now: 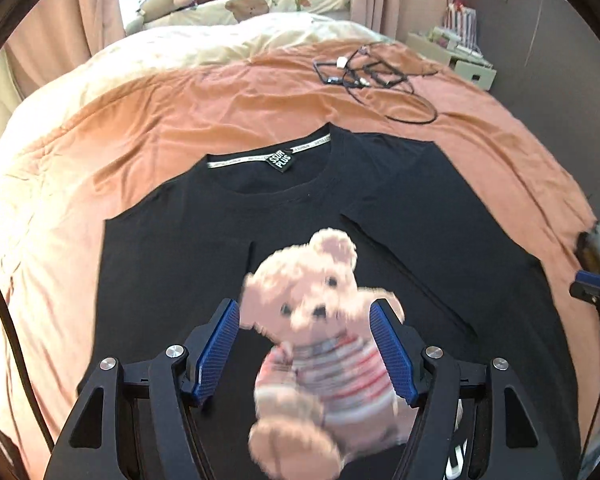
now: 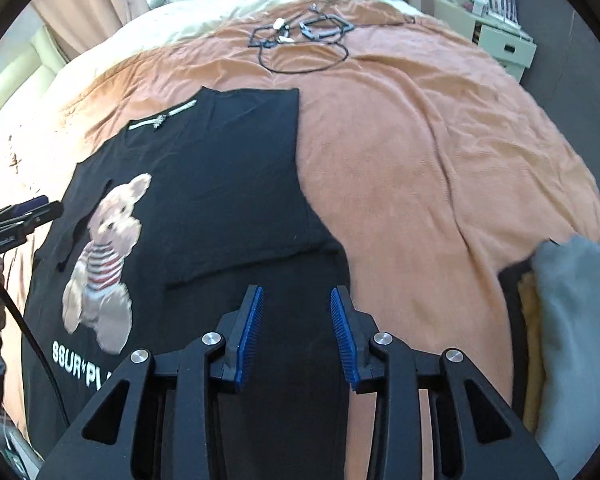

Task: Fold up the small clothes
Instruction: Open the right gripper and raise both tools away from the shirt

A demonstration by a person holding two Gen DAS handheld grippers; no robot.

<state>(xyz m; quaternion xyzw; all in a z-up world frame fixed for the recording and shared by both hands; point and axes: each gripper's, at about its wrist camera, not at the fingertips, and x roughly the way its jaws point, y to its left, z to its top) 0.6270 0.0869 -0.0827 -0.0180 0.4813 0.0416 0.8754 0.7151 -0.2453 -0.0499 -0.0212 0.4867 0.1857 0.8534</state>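
- Now: black T-shirt (image 1: pixel 188 264) lies flat on the bed (image 2: pixel 420 140), collar far, both sides folded inward.
- Left tool (image 1: pixel 304 344) released, over the bear print.
- Right tool (image 2: pixel 296 332) released, over the hem; long axis runs straight ahead.

black t-shirt (image 1: pixel 420 208) with pale pink-beige bear print (image 1: pixel 320 320), bear's top striped red, grey and white; white lettering (image 2: pixel 80 364) below it; white neck tape, black label (image 1: pixel 281 161) with white text; orange-rust bedspread (image 2: pixel 420 140), cream duvet (image 1: pixel 204 40), black cables (image 1: pixel 376 76), blue gripper pads (image 2: pixel 252 332), grey and yellow folded clothes (image 2: pixel 572 320)
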